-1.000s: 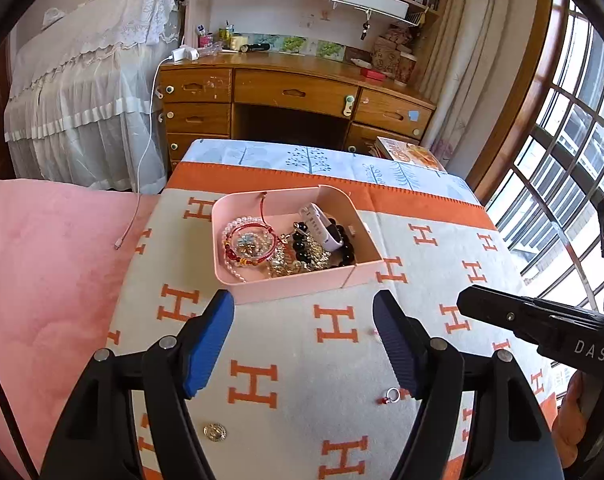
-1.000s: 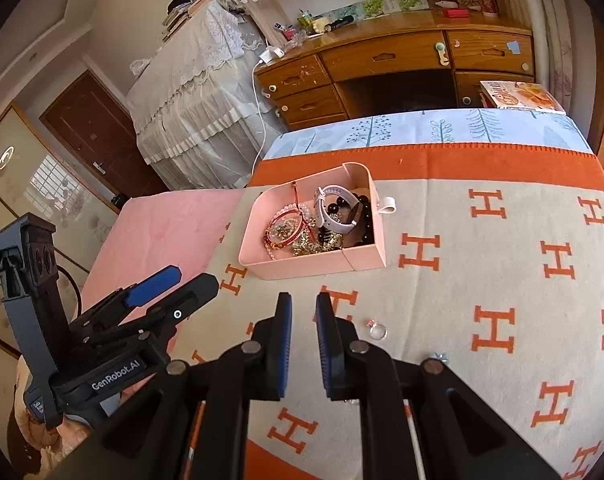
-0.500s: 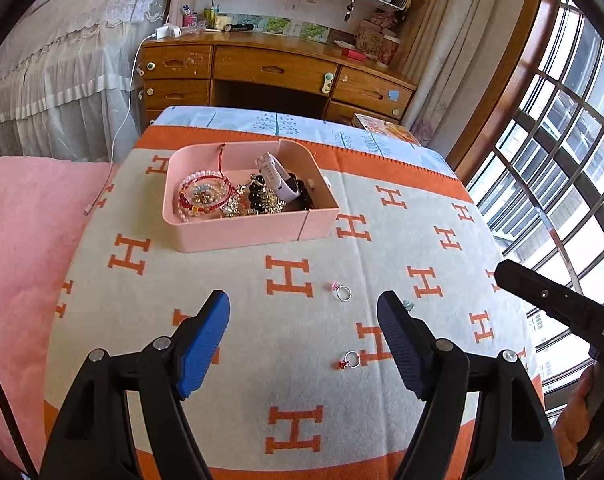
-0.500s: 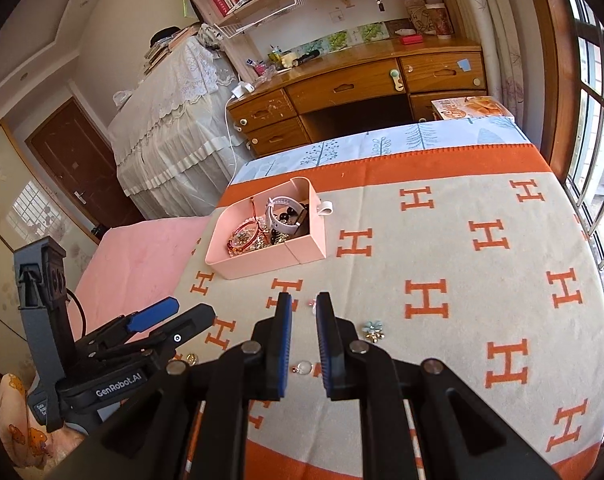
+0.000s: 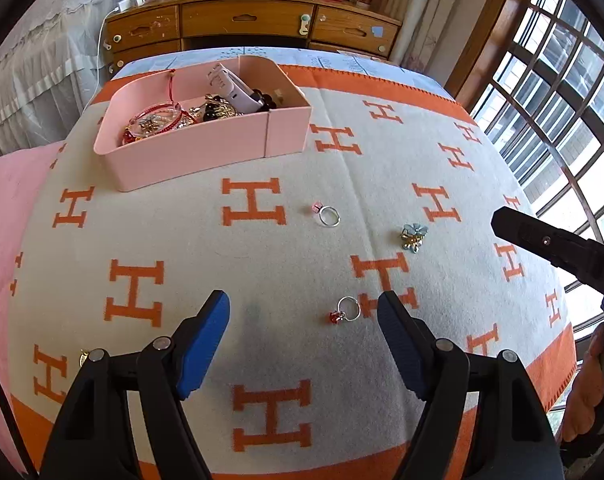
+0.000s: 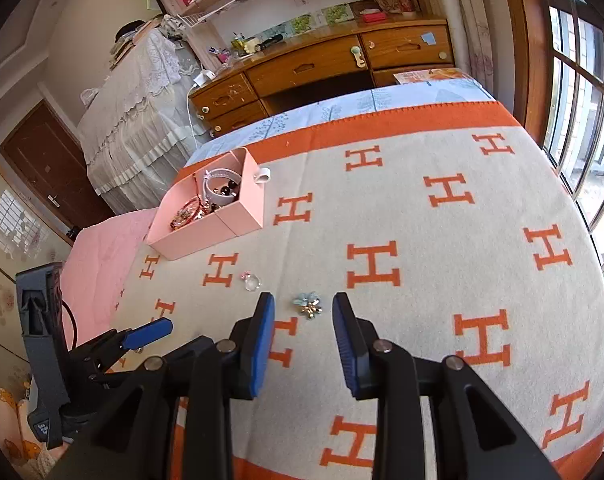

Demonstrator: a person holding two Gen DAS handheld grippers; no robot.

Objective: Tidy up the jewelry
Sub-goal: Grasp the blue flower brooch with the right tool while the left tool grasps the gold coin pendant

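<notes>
A pink box [image 5: 189,148] [image 6: 205,232] holds bracelets, beads and a white watch. Loose on the orange-and-cream blanket lie a ring with a red stone [image 5: 344,312], a ring with a pink stone [image 5: 326,215] [image 6: 251,281] and a blue flower brooch [image 5: 413,237] [image 6: 308,306]. My left gripper [image 5: 304,316] is open and empty, with the red-stone ring close to its right finger. My right gripper [image 6: 304,312] is open and empty, with the brooch lying between its fingertips.
A small gold item [image 5: 83,357] lies on the blanket by the left gripper's left side. A white clip [image 6: 263,175] lies behind the box. A wooden desk [image 6: 322,64] stands beyond the bed, windows to the right, a pink sheet [image 6: 101,248] to the left.
My right gripper has opened and moved forward down to the brooch. My left gripper has moved forward and lower toward the red-stone ring, still open.
</notes>
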